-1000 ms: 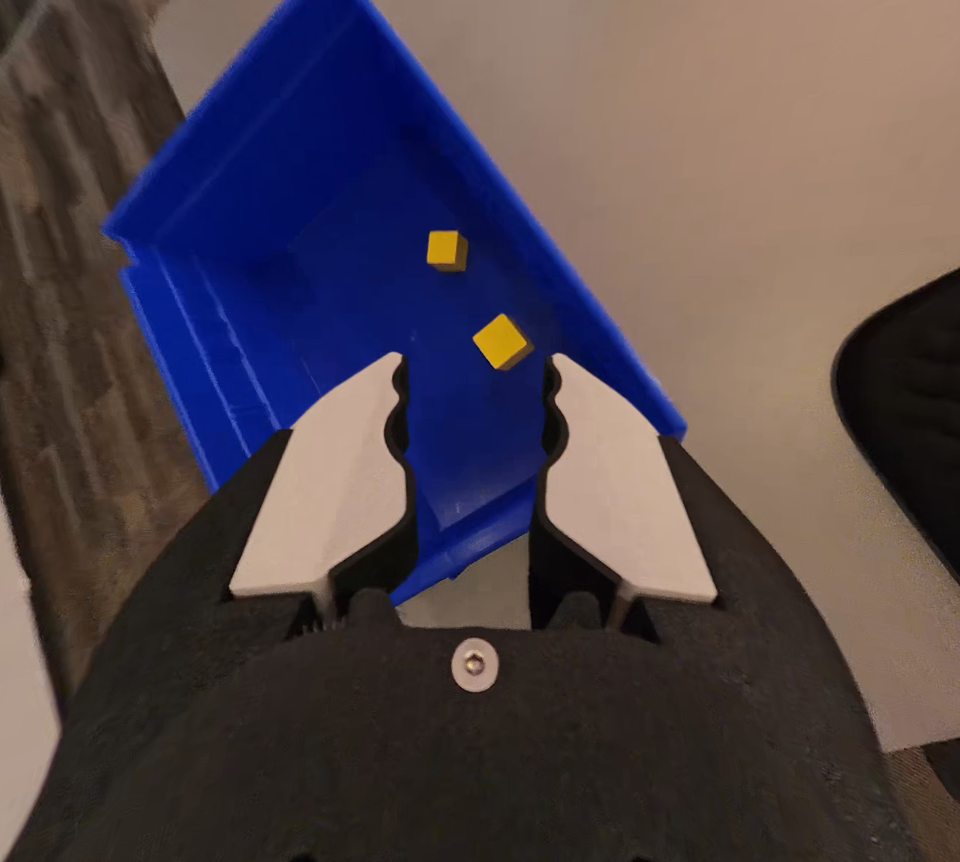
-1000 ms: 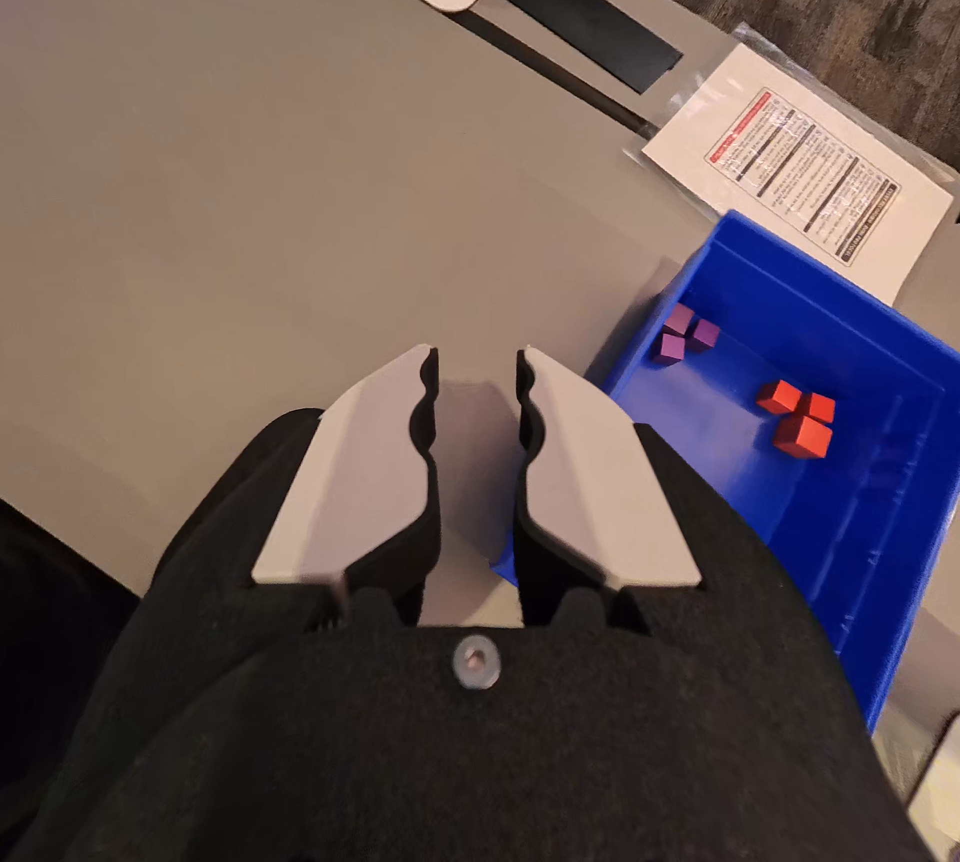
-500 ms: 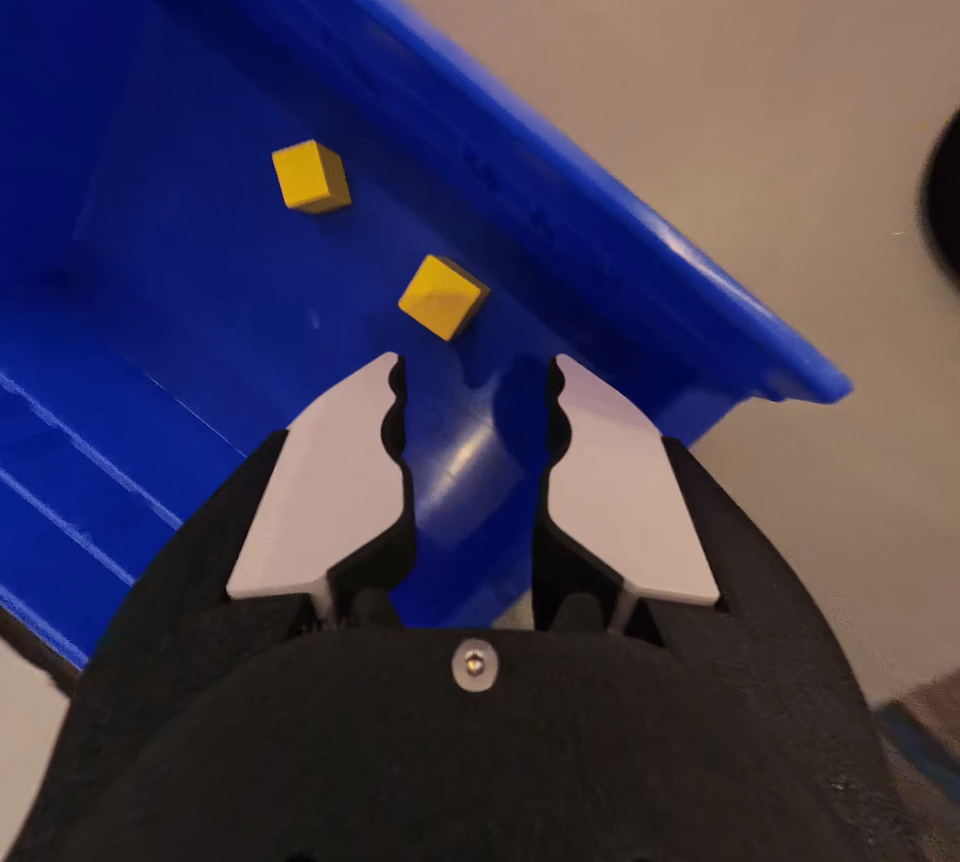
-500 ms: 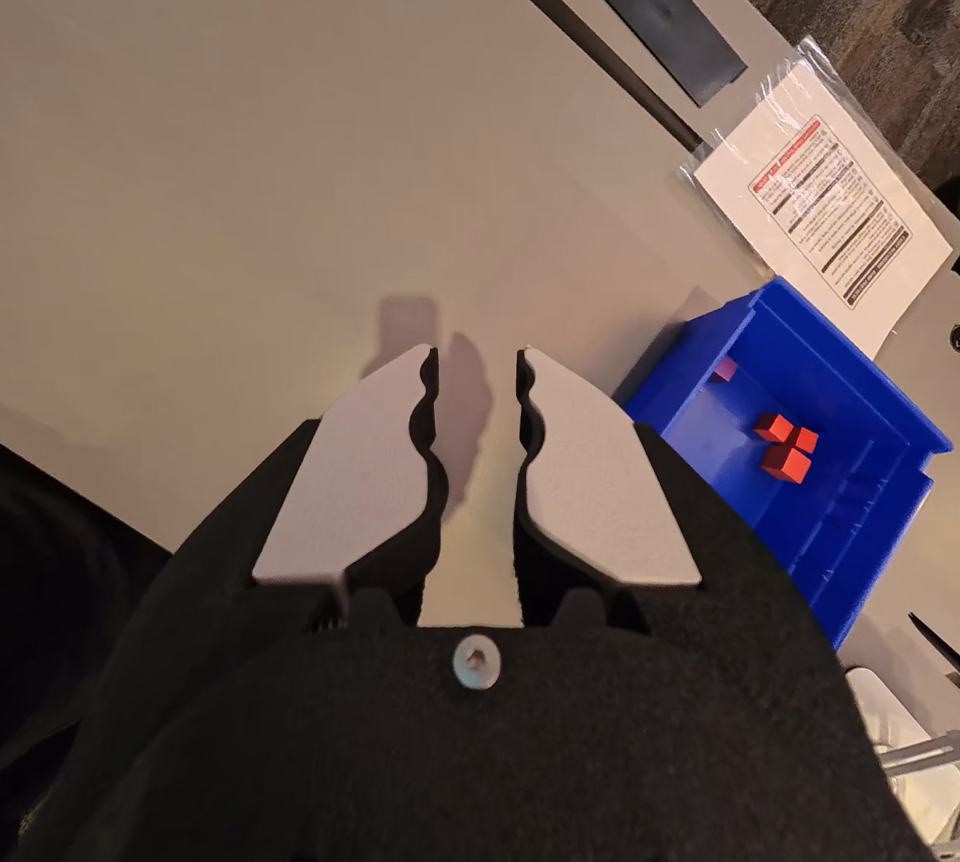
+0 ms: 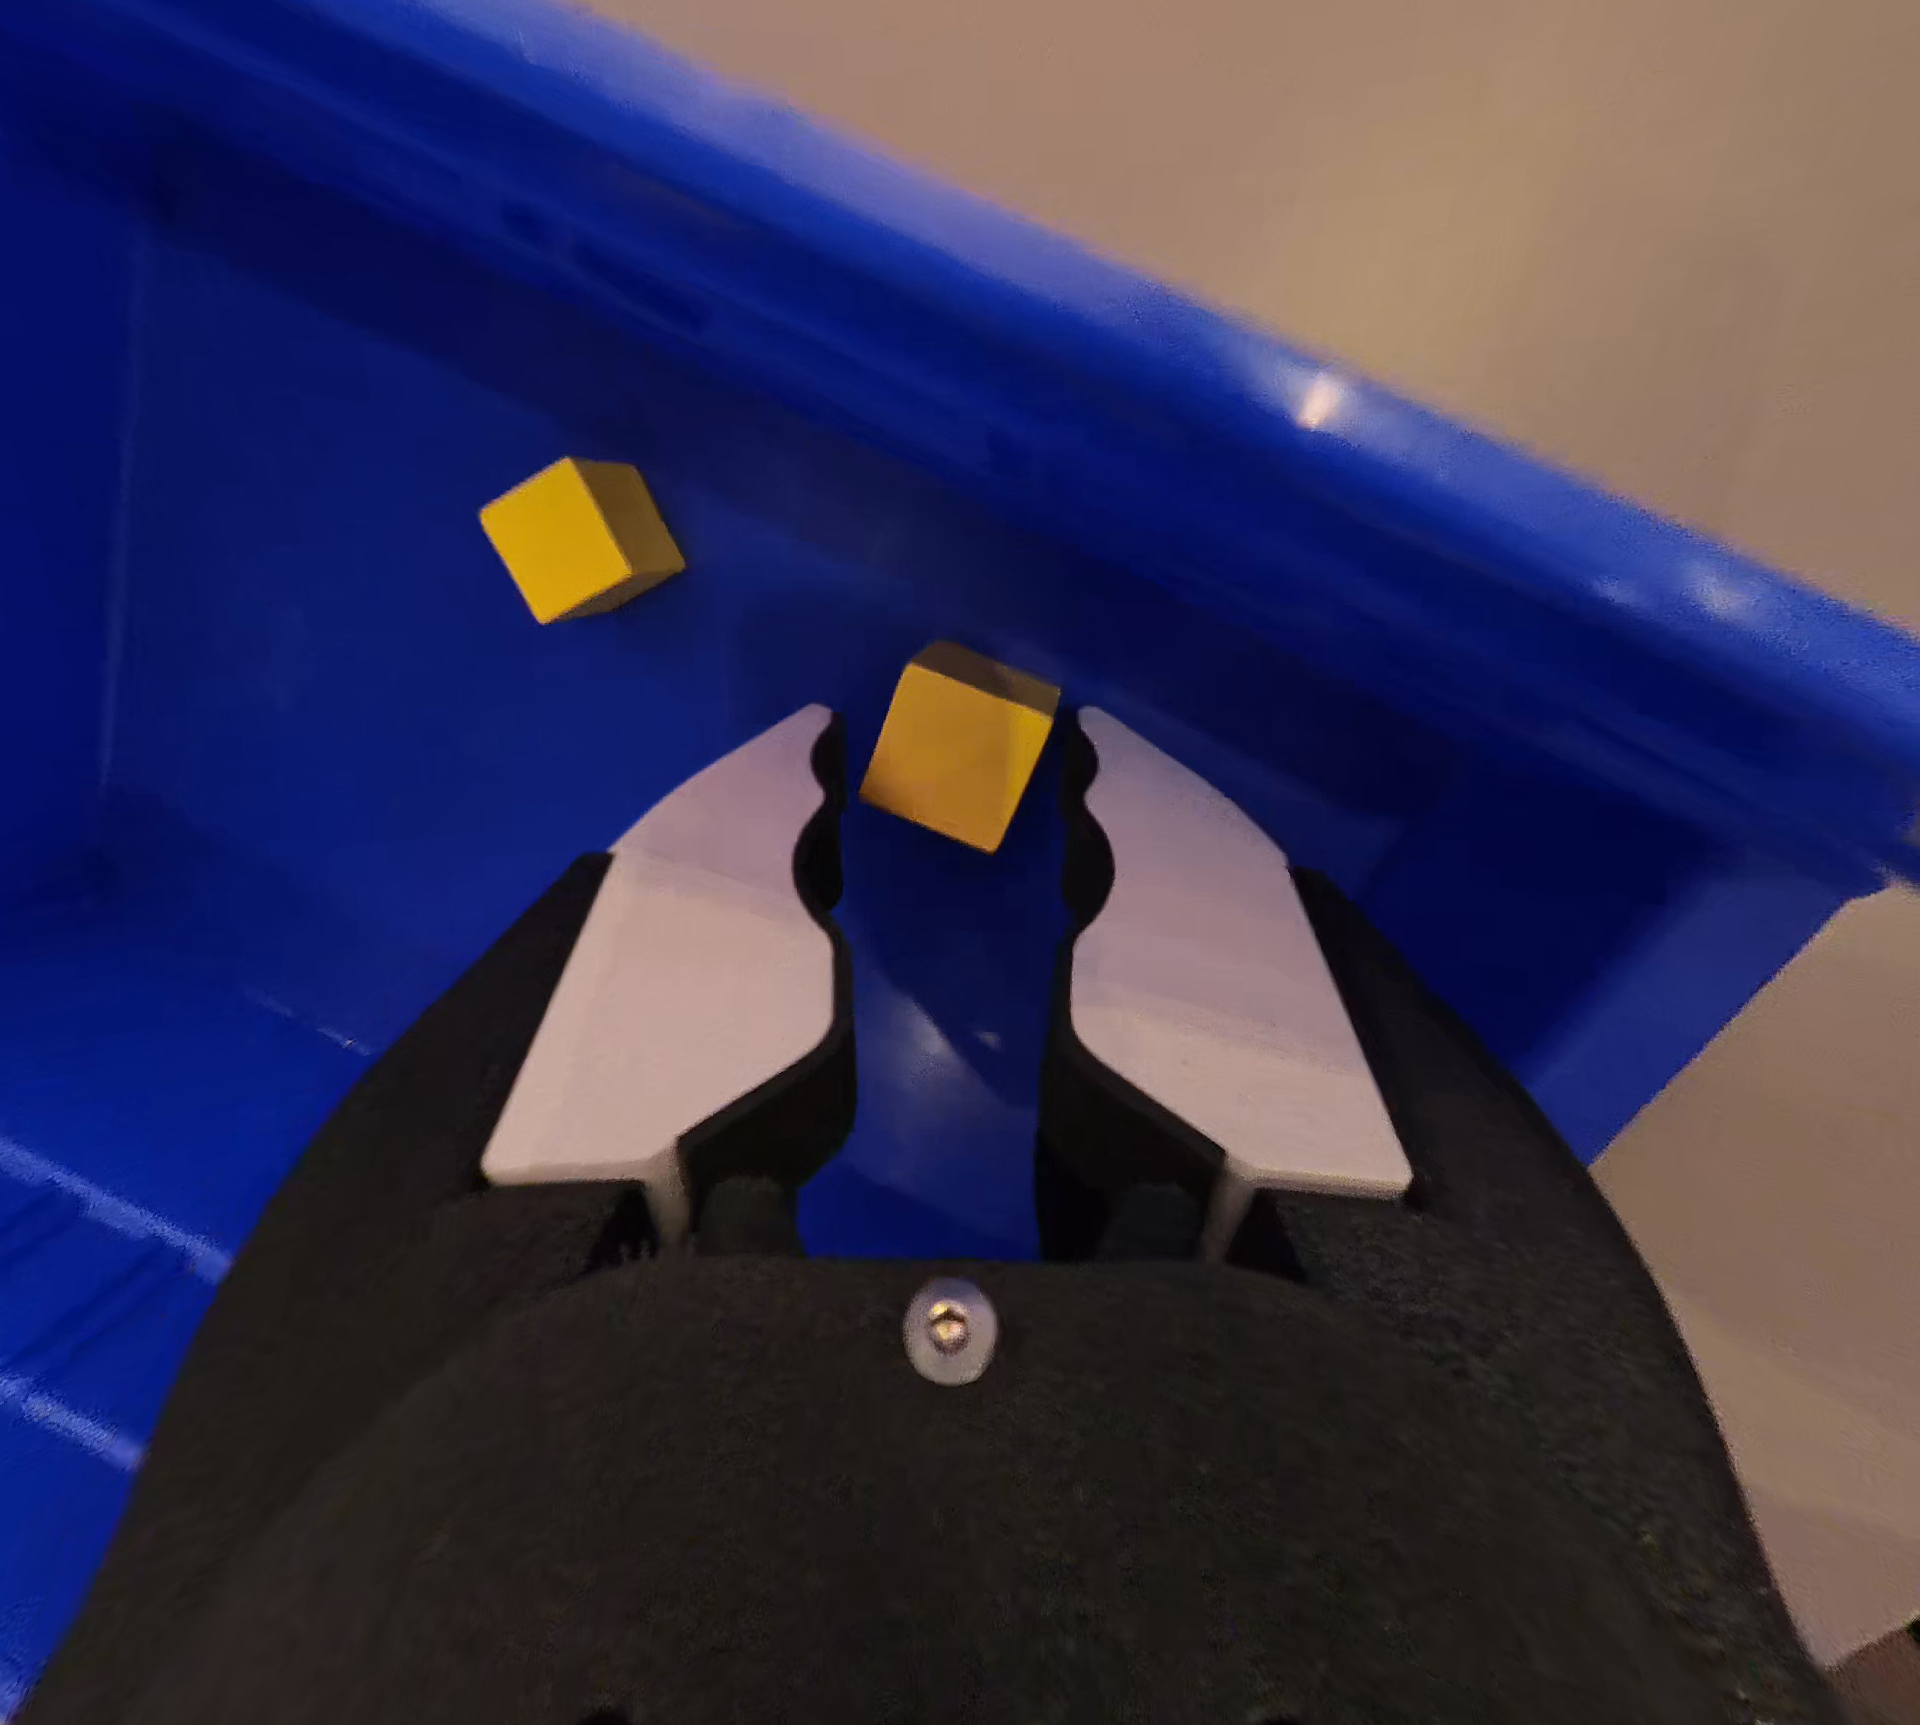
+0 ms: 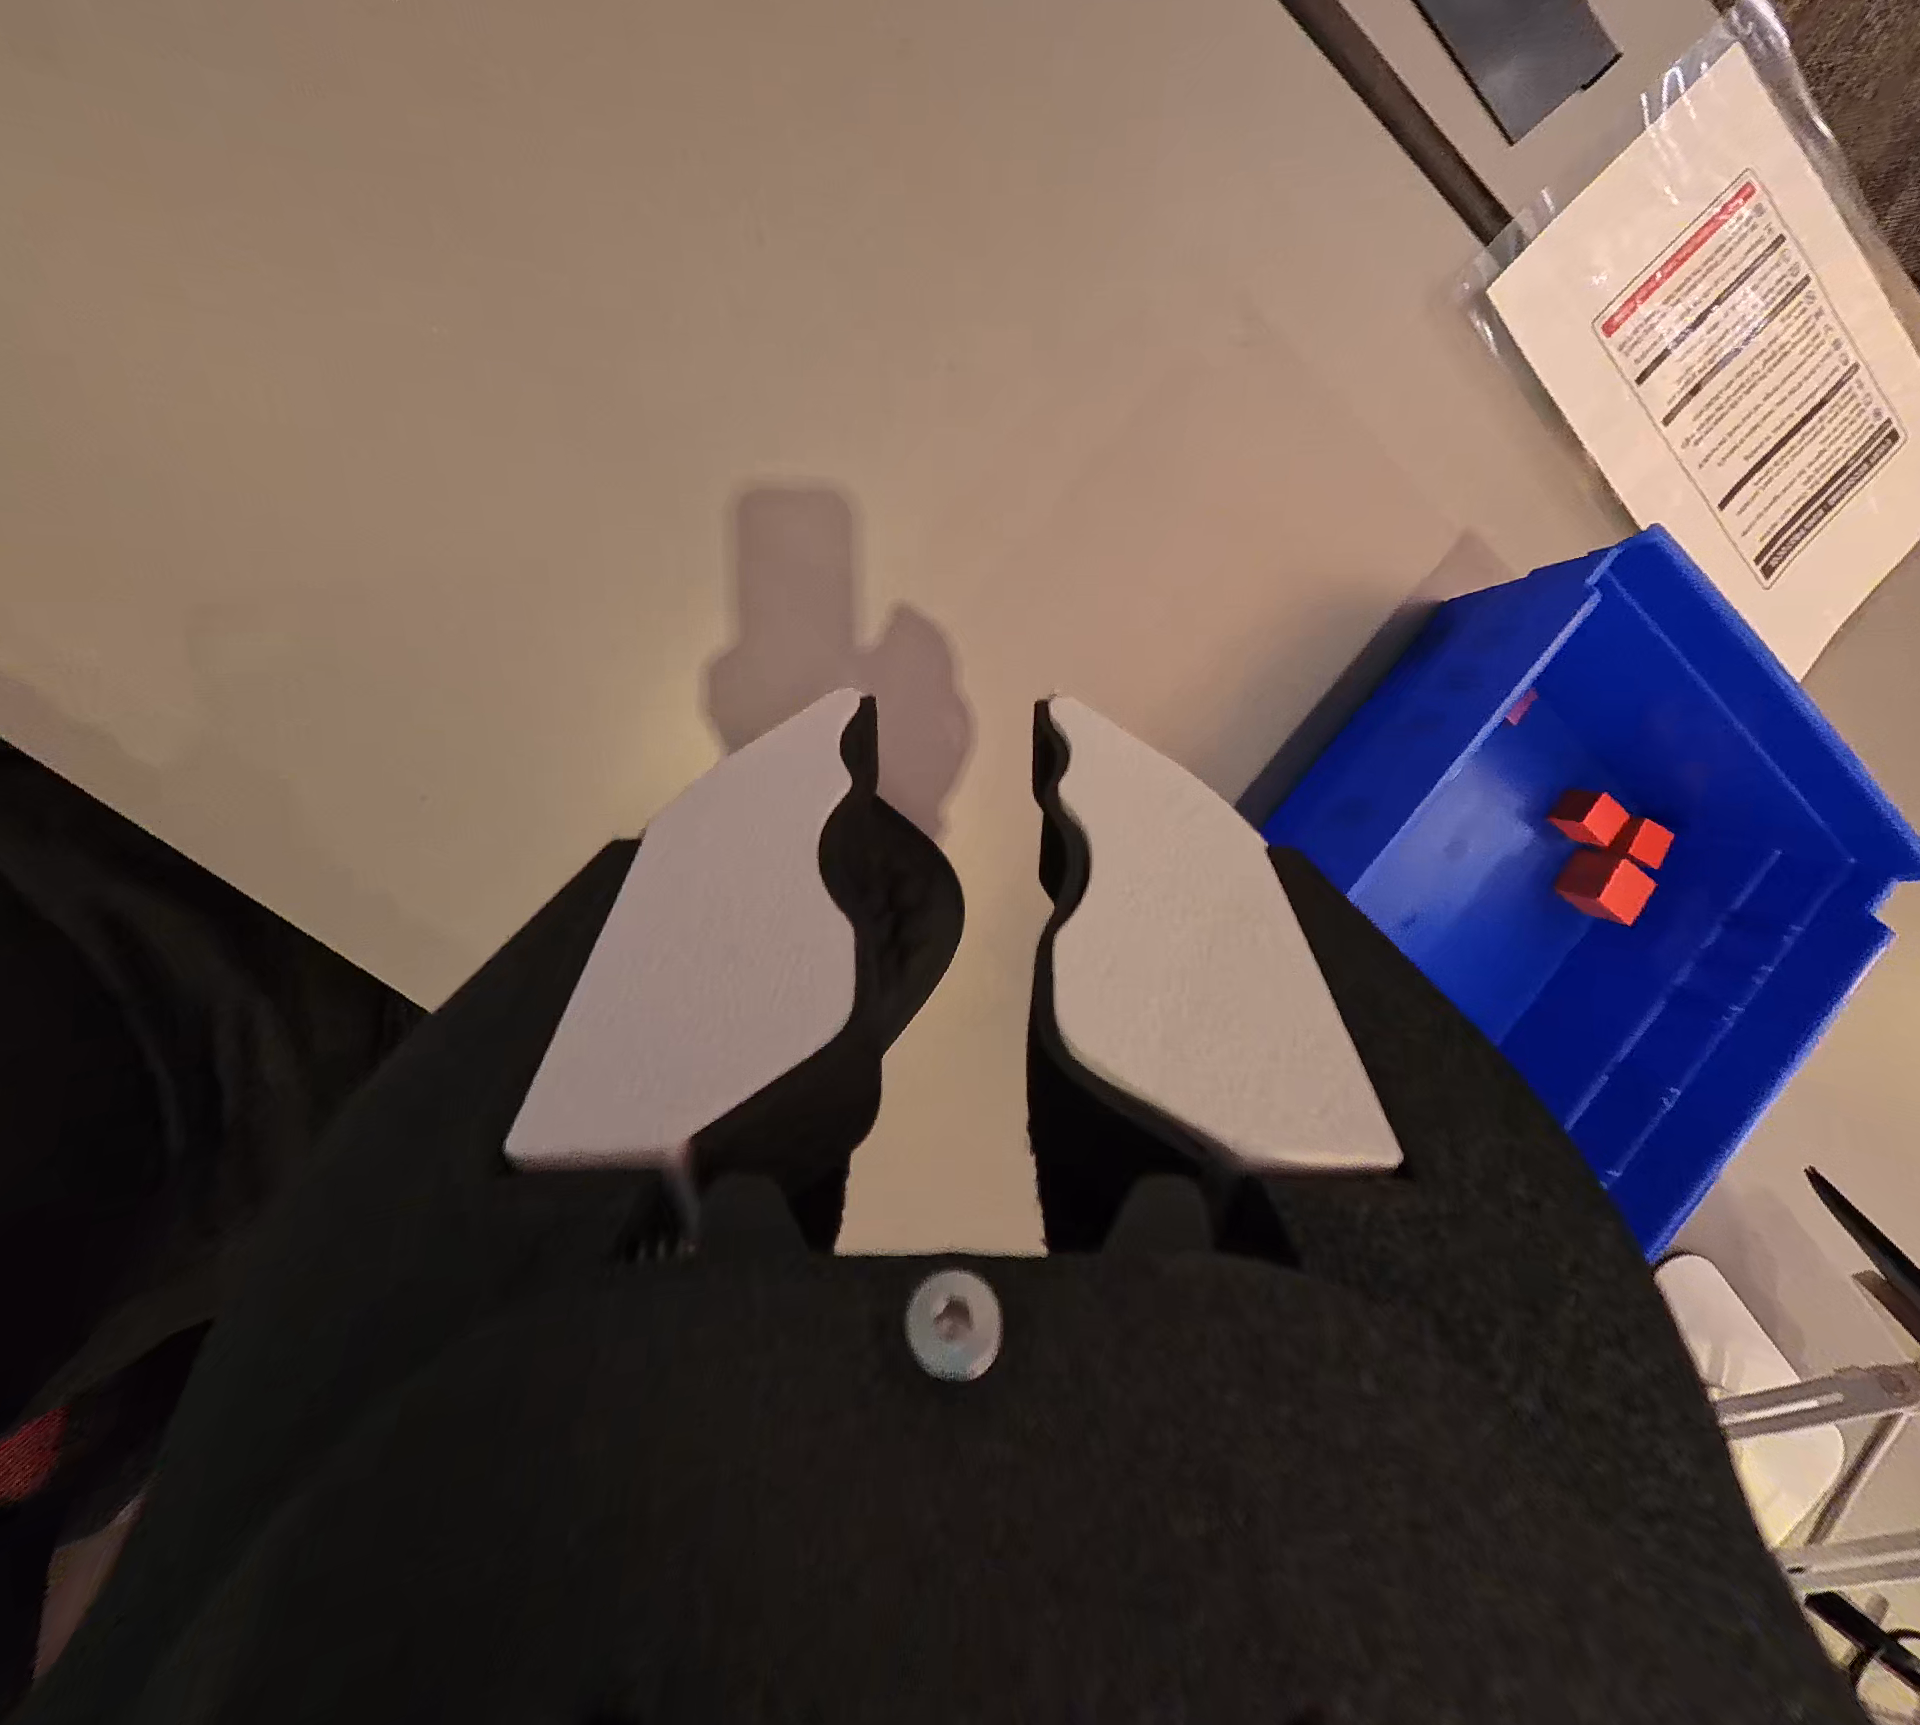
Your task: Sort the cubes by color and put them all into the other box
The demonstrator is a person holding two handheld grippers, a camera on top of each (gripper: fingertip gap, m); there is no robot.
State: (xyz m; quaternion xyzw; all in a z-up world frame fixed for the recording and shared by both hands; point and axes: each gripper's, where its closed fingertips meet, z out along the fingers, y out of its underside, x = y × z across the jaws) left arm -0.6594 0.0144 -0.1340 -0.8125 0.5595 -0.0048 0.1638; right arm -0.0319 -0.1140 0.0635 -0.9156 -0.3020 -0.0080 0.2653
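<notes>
Between the left tongs [image 5: 951, 719], the yellow cube [image 5: 956, 745] now sits.

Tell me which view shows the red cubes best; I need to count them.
The right wrist view: three red cubes sit clustered, unobstructed, in a blue box. The left wrist view shows none, only two yellow cubes in its own blue box.

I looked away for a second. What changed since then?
The left gripper dropped into the blue bin, open fingers now either side of the nearer yellow cube, not yet gripped. The right gripper drew away from the other bin, still open. Cubes unmoved.
</notes>
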